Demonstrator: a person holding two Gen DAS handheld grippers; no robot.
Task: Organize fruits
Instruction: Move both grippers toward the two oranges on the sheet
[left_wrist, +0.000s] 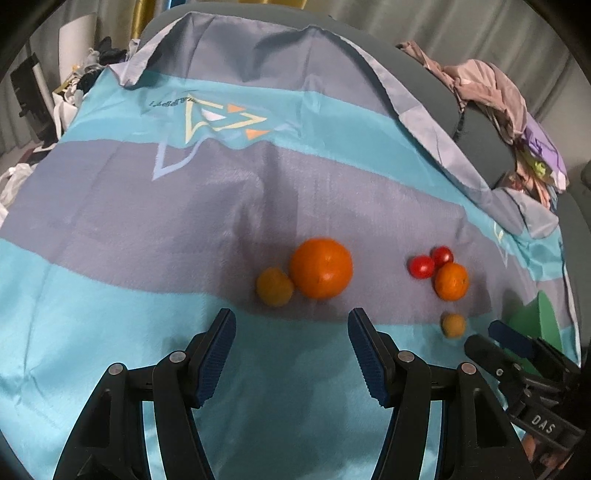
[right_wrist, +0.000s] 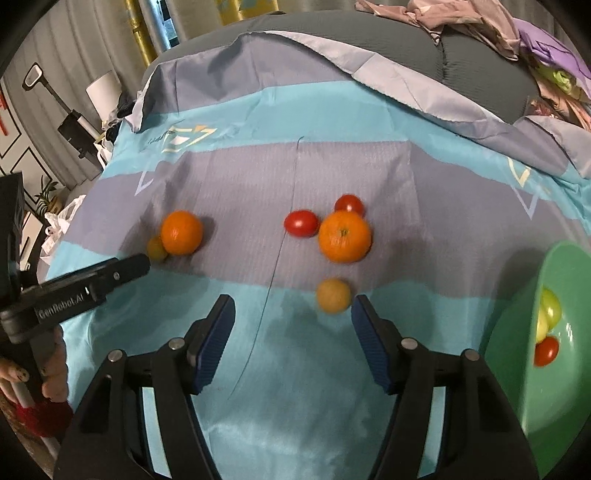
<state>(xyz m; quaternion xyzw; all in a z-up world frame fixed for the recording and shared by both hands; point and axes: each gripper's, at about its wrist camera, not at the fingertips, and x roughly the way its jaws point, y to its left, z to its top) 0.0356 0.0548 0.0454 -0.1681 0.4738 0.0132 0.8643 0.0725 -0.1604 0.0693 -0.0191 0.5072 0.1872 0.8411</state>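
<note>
A striped blue and grey cloth (right_wrist: 229, 177) covers a soft surface, and loose fruits lie on it.

At far left in the right wrist view, a person's hand (right_wrist: 53, 369) holds the left gripper (left_wrist: 291, 321). Its jaws stand apart with nothing between them. Just beyond its fingertips lie a small yellow-orange fruit (left_wrist: 274, 286) and, touching it on the right, a large orange (left_wrist: 320, 268). Both rest on a grey stripe, ahead of the jaws and not between them.

Further right is a second cluster: two red tomatoes (right_wrist: 301, 223) touching each other, and a smaller orange (right_wrist: 344, 236) touching both.

Nearer the camera, apart from that cluster, lies a small tan fruit (right_wrist: 333, 295). It sits just ahead of the right gripper (right_wrist: 291, 306), close to the tip of its right-hand finger and not clearly touching it. This gripper's jaws are also apart and grasp nothing; the fruit lies just beyond the gap, towards its right side.

At far right, a green bowl (right_wrist: 517, 332) rests on the cloth. Inside it are a yellow-green fruit (right_wrist: 550, 312) and a red tomato (right_wrist: 546, 350).
</note>
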